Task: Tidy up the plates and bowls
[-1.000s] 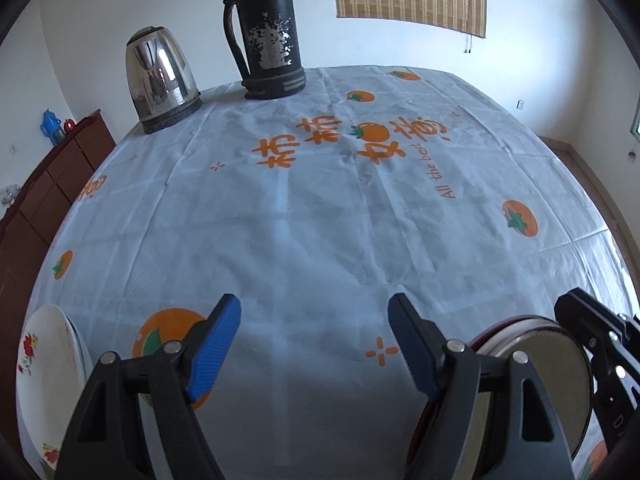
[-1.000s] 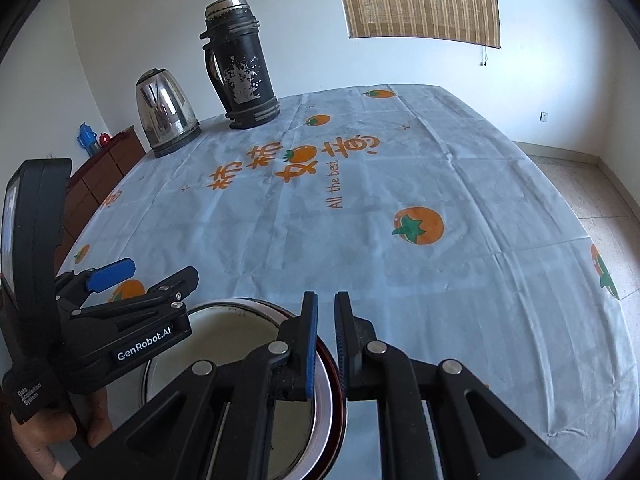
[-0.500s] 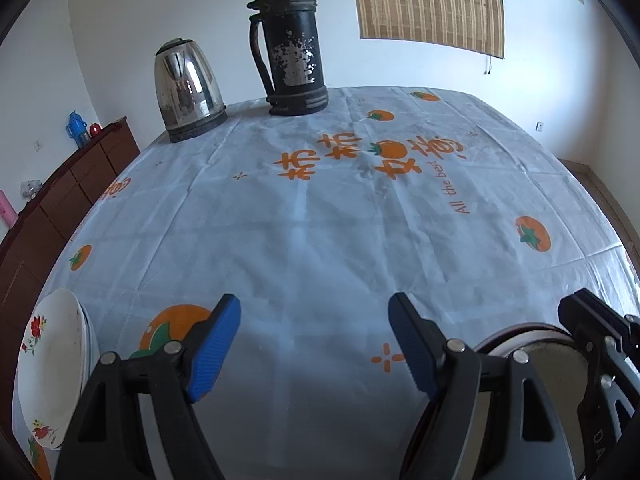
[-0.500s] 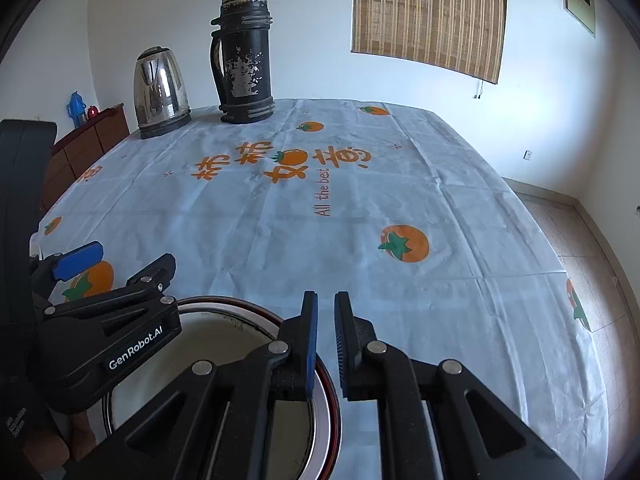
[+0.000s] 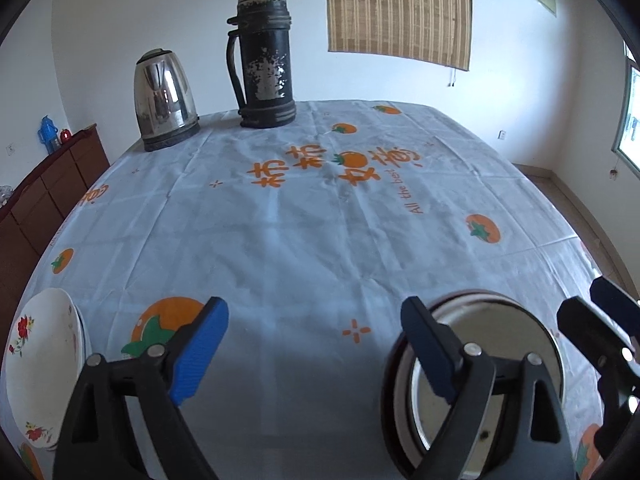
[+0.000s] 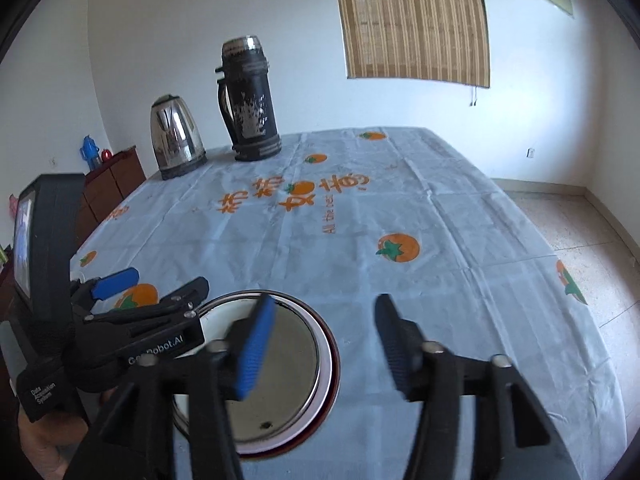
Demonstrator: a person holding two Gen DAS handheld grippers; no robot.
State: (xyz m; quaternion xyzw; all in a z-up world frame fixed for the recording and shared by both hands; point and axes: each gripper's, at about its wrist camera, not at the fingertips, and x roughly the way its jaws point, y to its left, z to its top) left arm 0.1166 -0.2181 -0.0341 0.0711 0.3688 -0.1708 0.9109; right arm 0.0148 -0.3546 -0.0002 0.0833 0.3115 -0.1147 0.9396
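A stack of a metal bowl (image 6: 288, 364) in a white, dark-red-rimmed dish (image 6: 334, 364) lies on the tablecloth near the front edge. It also shows in the left wrist view (image 5: 500, 360). My right gripper (image 6: 320, 344) is open and empty just above the stack's right side. My left gripper (image 5: 316, 344) is open and empty over bare cloth, left of the stack. A white flowered plate (image 5: 40, 360) lies at the table's front left corner.
A steel kettle (image 5: 164, 100) and a black thermos (image 5: 262, 60) stand at the table's far side. A brown cabinet (image 5: 44, 196) stands left of the table. The tablecloth (image 5: 320, 220) covers the table; floor shows to the right.
My right gripper has opened from shut and let go of the stack's rim. Both grippers have tilted up and back a little. The stack rests on the cloth.
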